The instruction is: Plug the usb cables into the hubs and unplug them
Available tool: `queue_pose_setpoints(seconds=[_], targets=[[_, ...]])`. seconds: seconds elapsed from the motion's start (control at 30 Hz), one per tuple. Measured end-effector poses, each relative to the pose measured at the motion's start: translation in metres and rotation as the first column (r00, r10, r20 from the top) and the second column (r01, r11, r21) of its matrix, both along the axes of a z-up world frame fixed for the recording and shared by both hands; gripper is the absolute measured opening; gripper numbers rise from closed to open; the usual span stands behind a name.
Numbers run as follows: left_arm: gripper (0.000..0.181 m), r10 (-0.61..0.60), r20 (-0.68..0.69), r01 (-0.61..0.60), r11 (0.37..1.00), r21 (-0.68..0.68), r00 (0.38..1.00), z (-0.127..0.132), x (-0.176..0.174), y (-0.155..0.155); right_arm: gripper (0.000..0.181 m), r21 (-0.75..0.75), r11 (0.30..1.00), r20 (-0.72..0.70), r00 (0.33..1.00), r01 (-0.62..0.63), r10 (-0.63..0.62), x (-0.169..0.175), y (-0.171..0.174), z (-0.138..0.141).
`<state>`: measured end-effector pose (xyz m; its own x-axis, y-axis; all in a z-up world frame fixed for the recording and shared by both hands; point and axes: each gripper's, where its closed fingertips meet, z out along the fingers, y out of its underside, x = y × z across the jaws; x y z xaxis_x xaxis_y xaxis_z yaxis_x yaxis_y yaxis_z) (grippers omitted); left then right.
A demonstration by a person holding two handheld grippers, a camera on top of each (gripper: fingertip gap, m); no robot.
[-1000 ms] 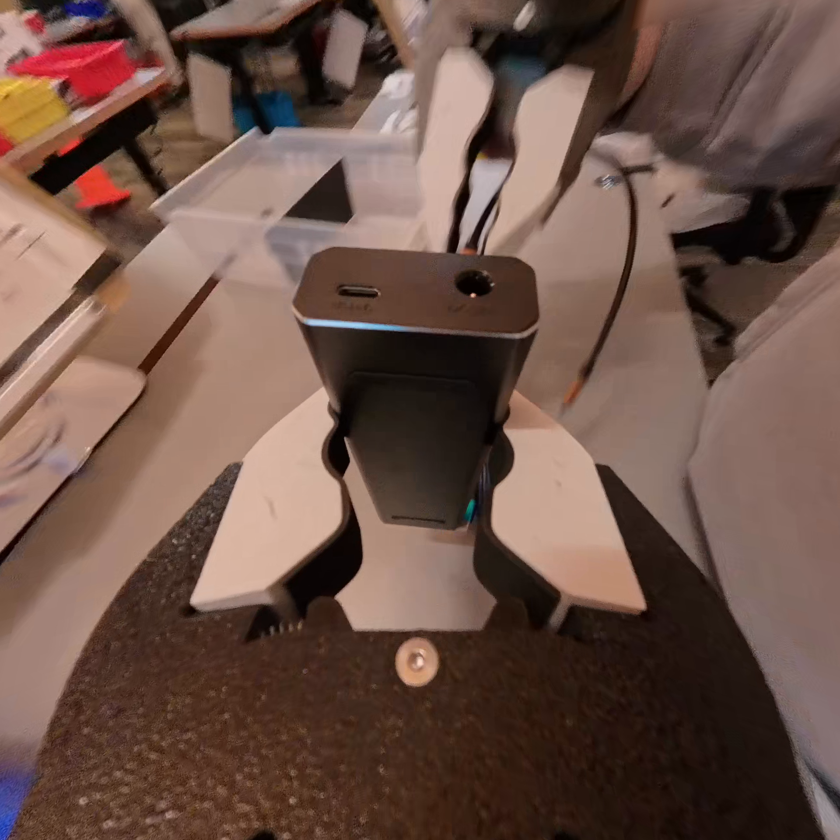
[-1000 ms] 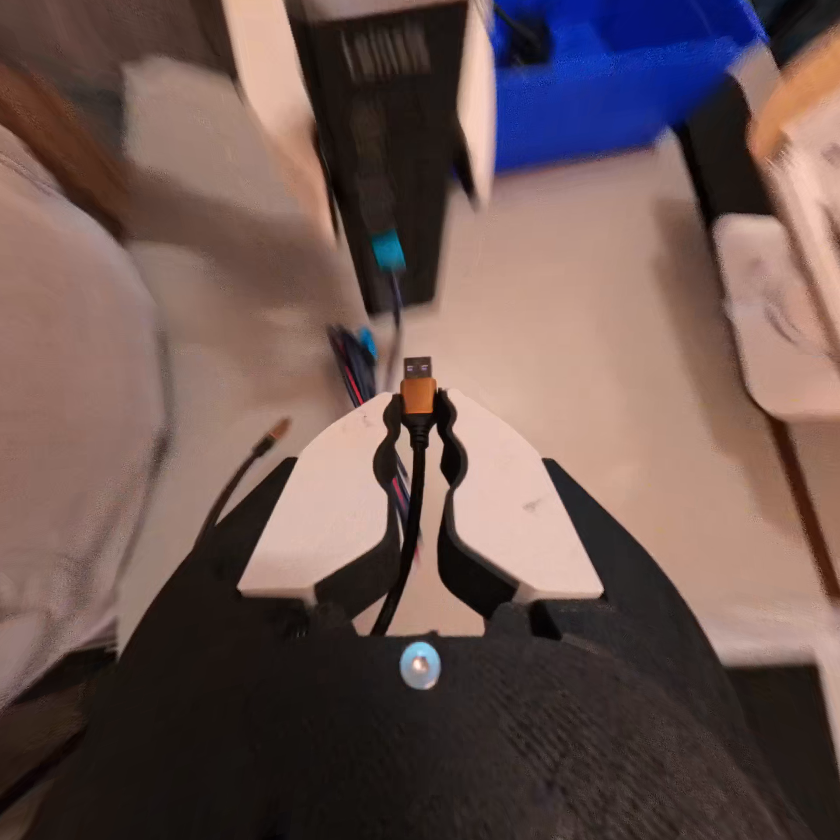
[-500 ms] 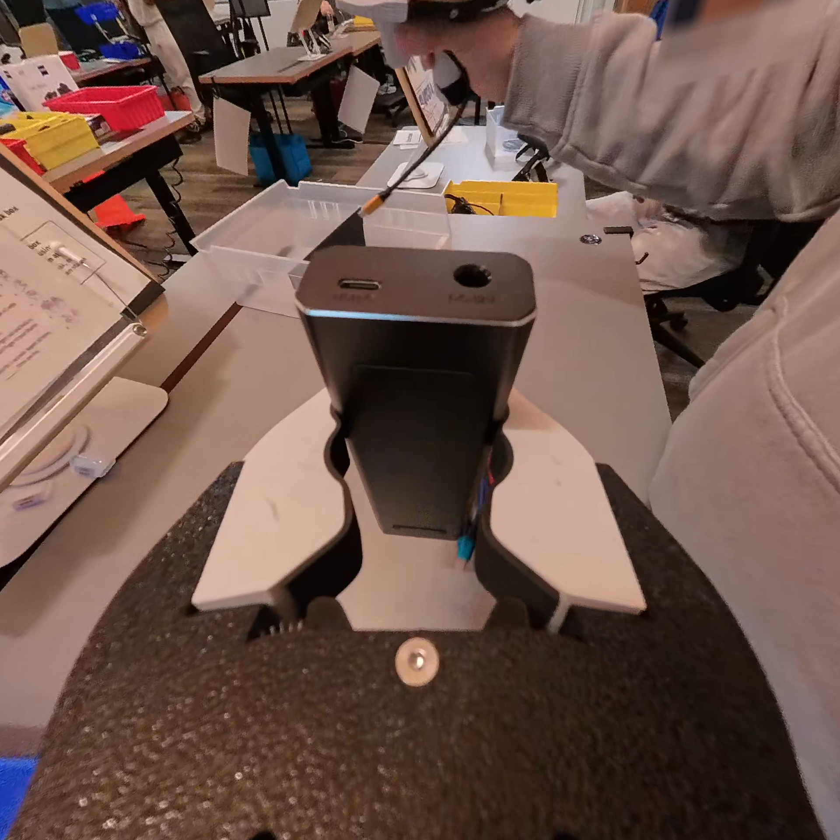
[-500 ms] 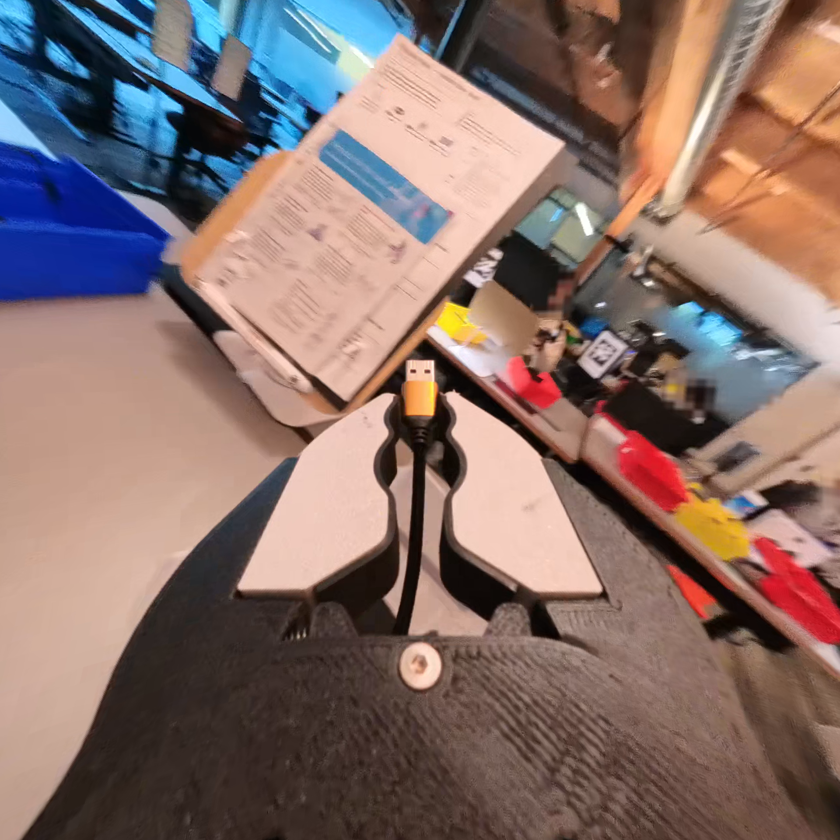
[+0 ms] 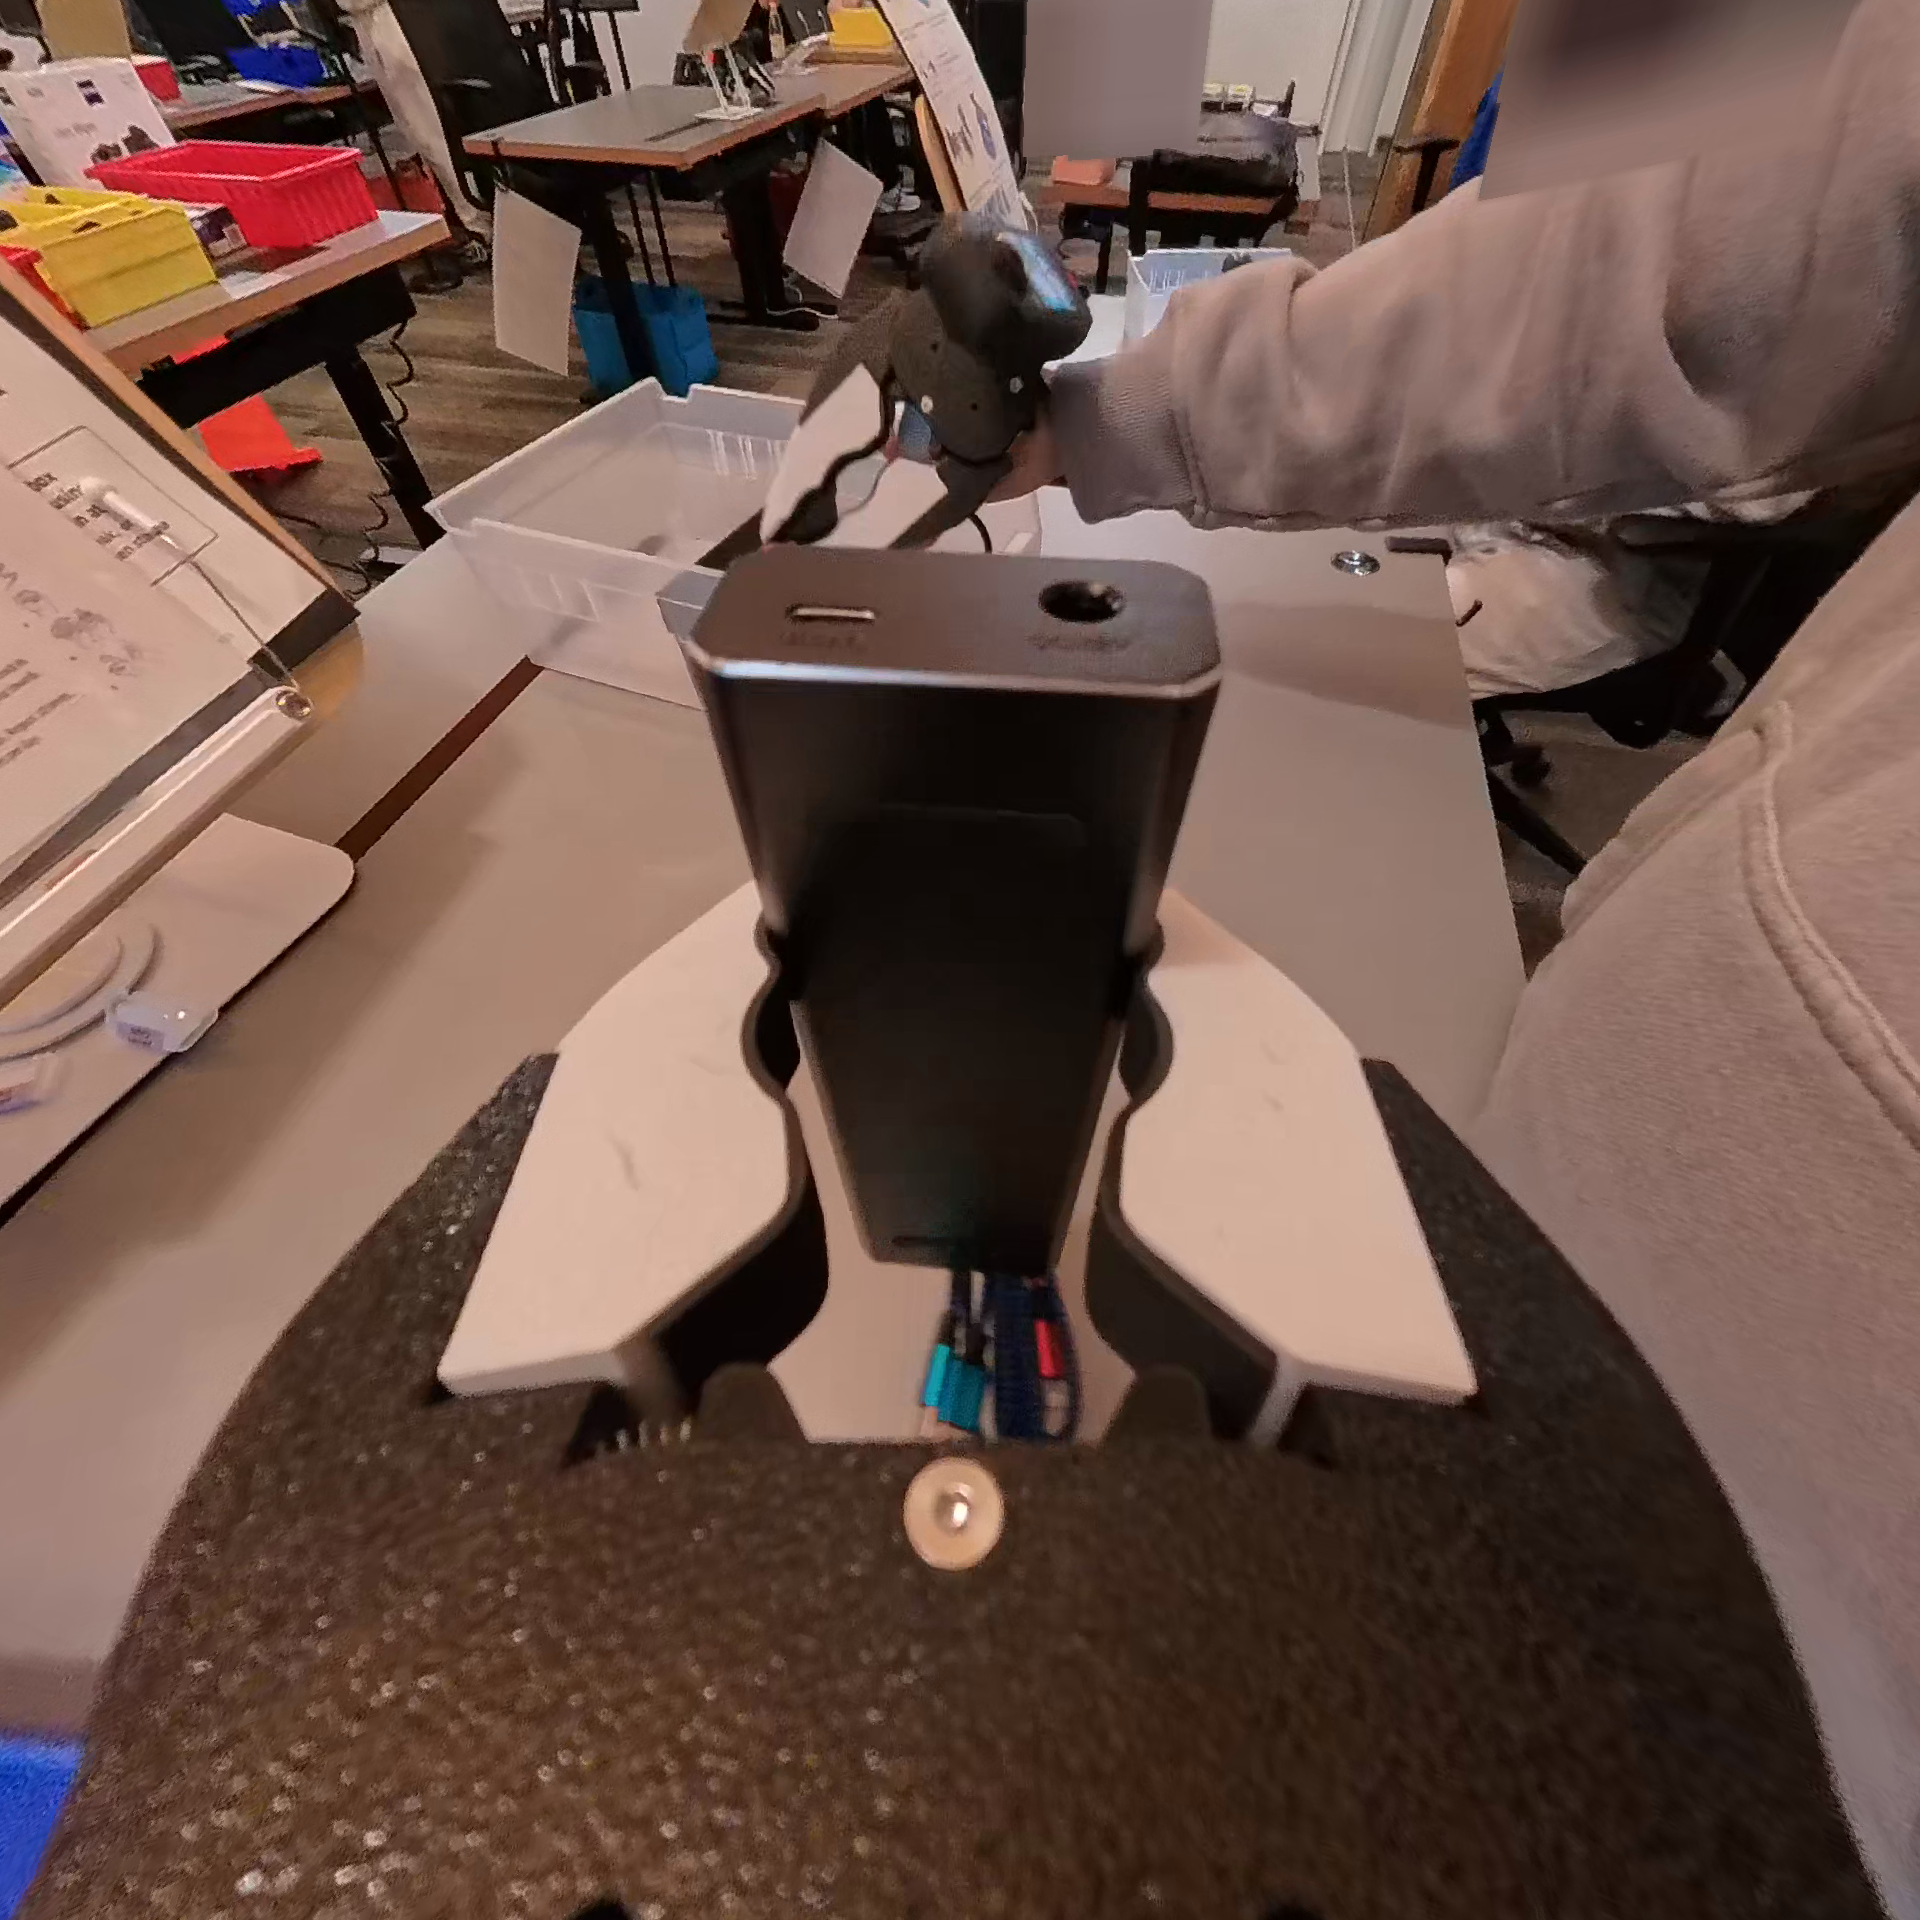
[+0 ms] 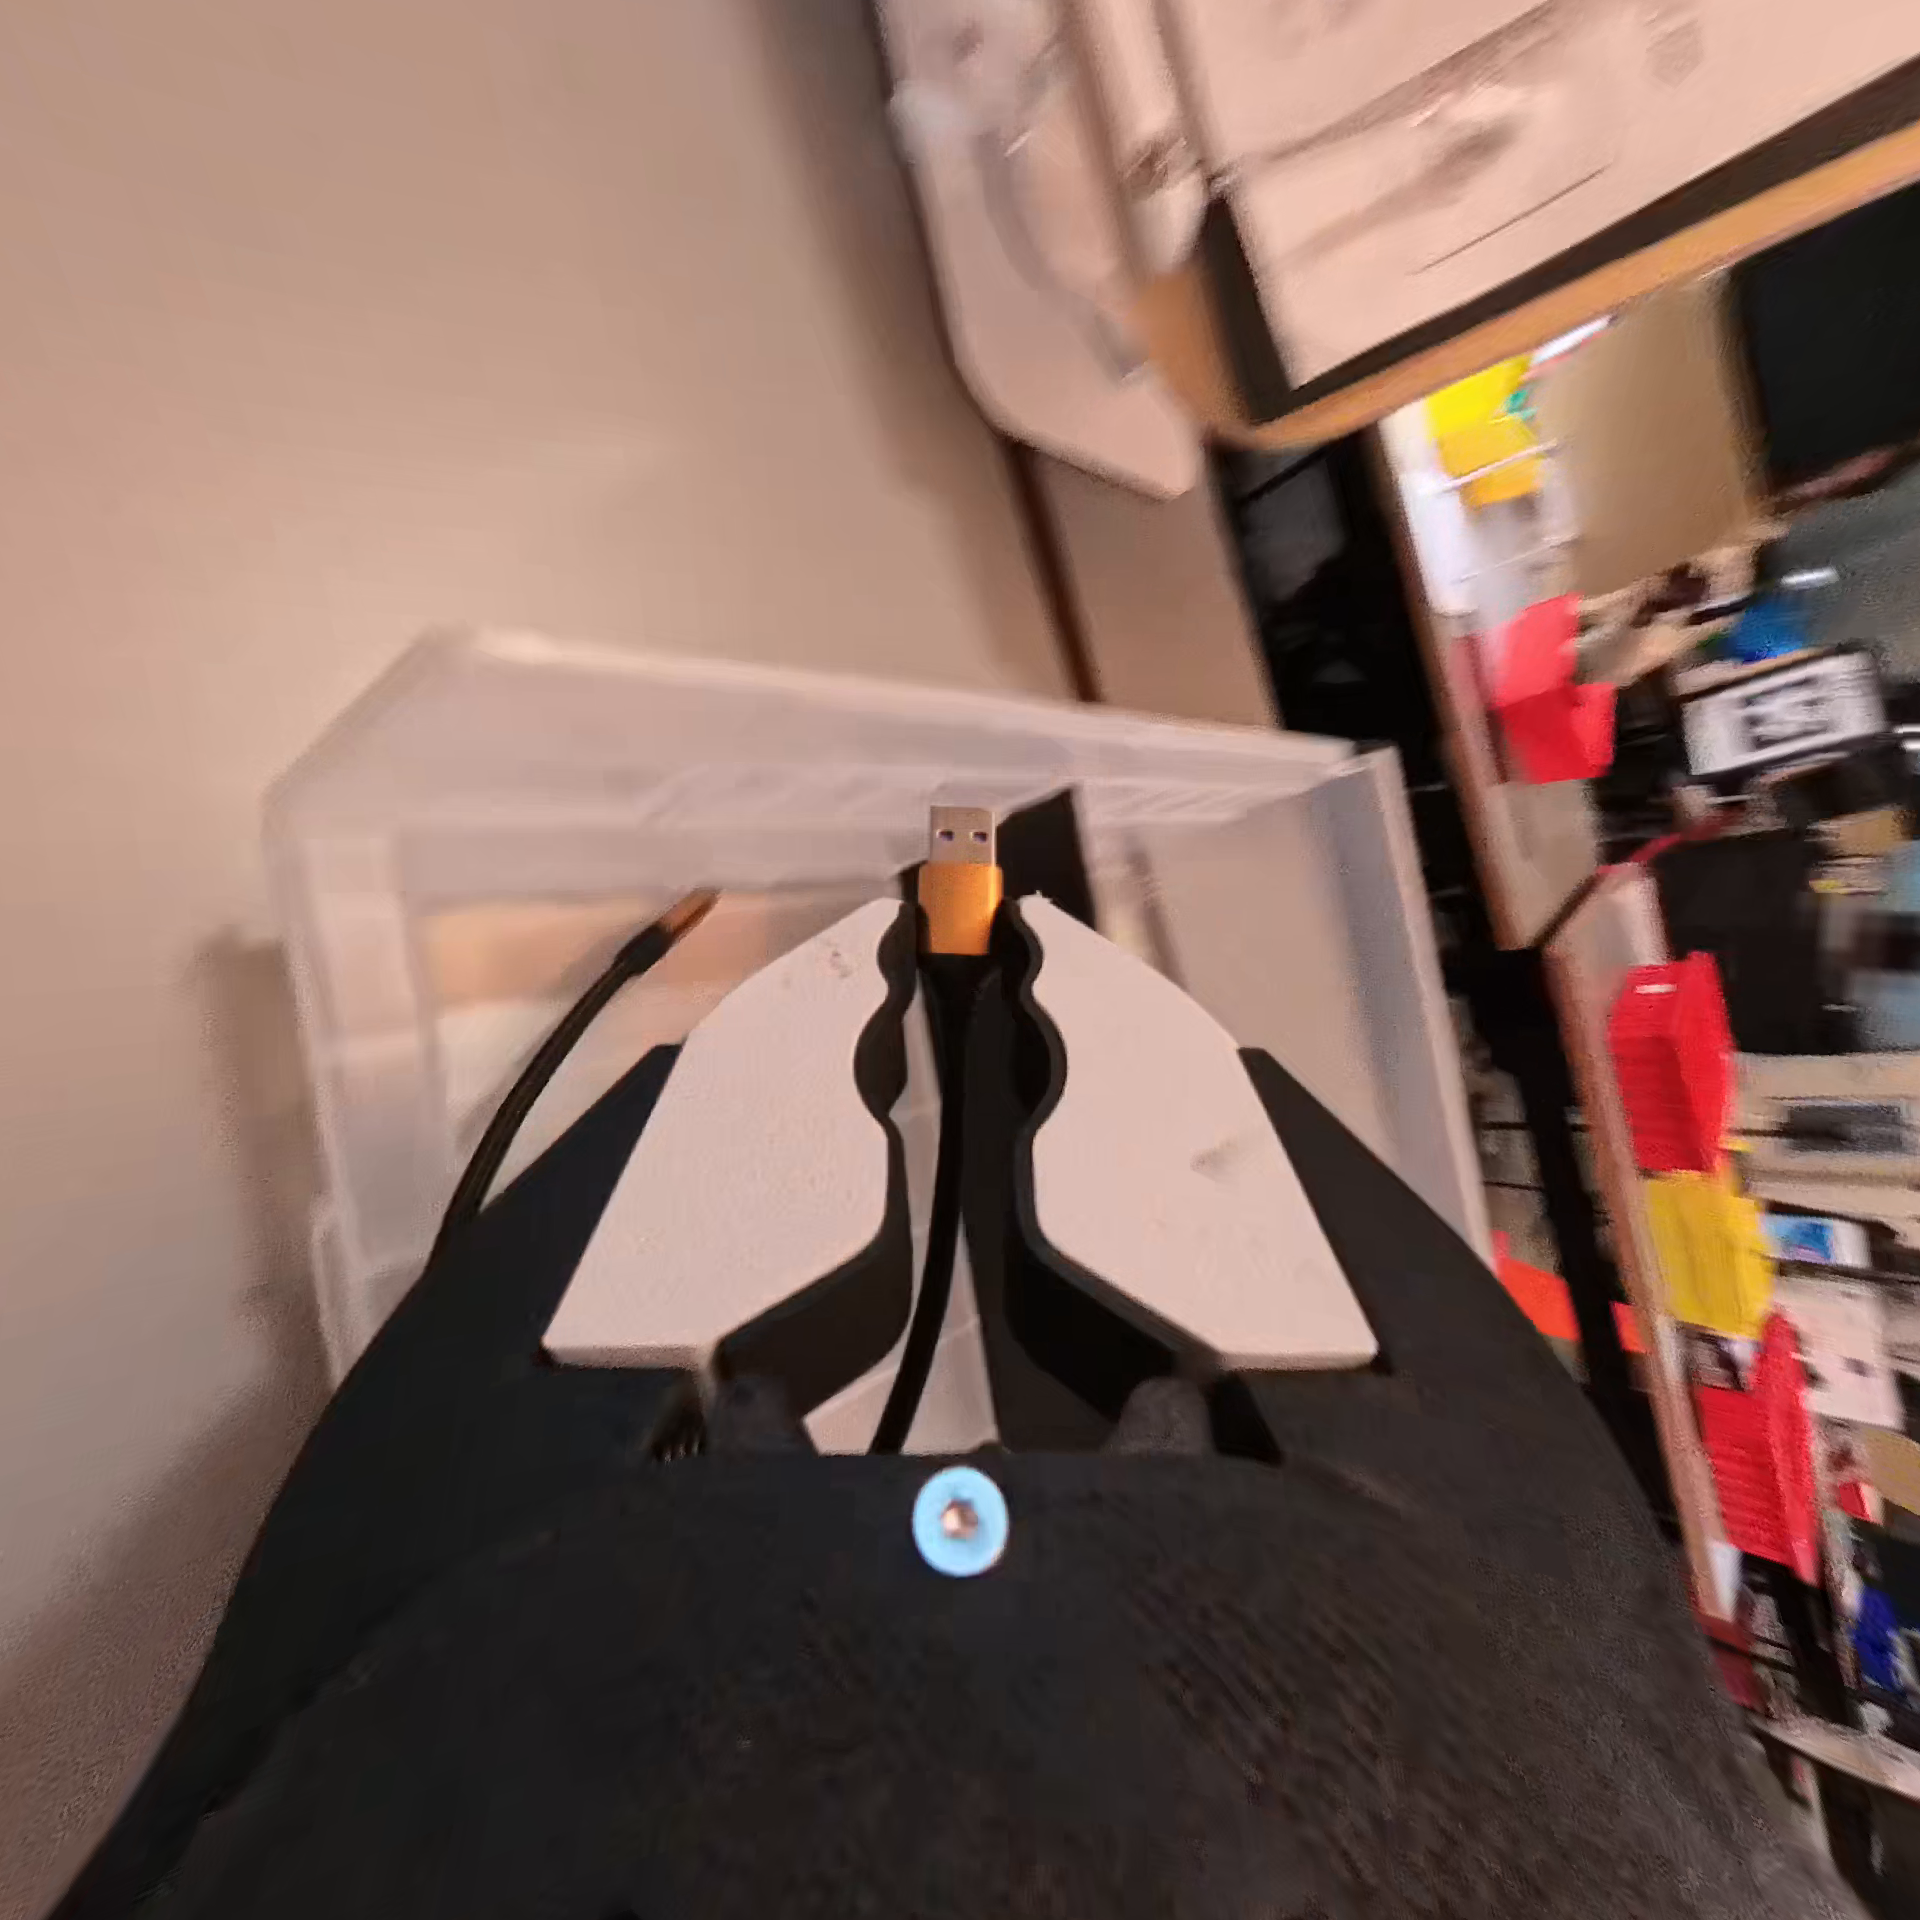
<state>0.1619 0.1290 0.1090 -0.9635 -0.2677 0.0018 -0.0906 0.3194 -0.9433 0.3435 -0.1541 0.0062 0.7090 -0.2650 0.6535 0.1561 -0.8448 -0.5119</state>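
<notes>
My left gripper (image 5: 951,940) is shut on a black USB hub (image 5: 951,790), held upright above the grey table (image 5: 582,831). Blue, teal and red cable plugs (image 5: 997,1361) hang from the hub's lower end between my fingers. My right gripper (image 6: 961,914) is shut on a black USB cable with an orange plug (image 6: 961,904); its metal tip sticks out past the fingertips, over the clear plastic bin (image 6: 623,769). The cable's other orange end (image 6: 686,920) dangles at the left. The right gripper also shows in the left wrist view (image 5: 831,488), behind the hub, over the bin.
The clear bin (image 5: 592,520) stands at the table's far side. A document stand with a white base (image 5: 156,623) is on the left. A person's grey sleeve (image 5: 1403,374) reaches across at the right. Red and yellow bins (image 5: 187,218) sit on desks beyond.
My right gripper has swung with the orange-plug cable from facing the hub, up past the document stand, and down over the clear bin. My left gripper holds the hub nearly still.
</notes>
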Motion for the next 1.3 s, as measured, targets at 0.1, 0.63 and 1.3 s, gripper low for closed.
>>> queue_pose_setpoints(seconds=[0.1,0.63,1.3], targets=[[0.06,0.004,-0.025,-0.004,1.0,-0.023,1.0,0.001,-0.001,0.003,0.016,-0.083,0.996,-0.162,0.986,0.03,-0.043,-0.002,-0.028,-0.026],[0.06,-0.053,0.003,0.053,0.996,-0.07,0.999,-0.003,0.0,-0.016,0.063,0.583,0.809,-0.439,0.866,0.072,0.24,-0.124,0.11,0.096],[0.059,-0.219,0.033,0.221,0.951,-0.216,0.975,0.024,-0.029,-0.039,0.014,0.626,0.74,-0.342,0.768,-0.244,0.542,-0.22,0.26,0.099]])
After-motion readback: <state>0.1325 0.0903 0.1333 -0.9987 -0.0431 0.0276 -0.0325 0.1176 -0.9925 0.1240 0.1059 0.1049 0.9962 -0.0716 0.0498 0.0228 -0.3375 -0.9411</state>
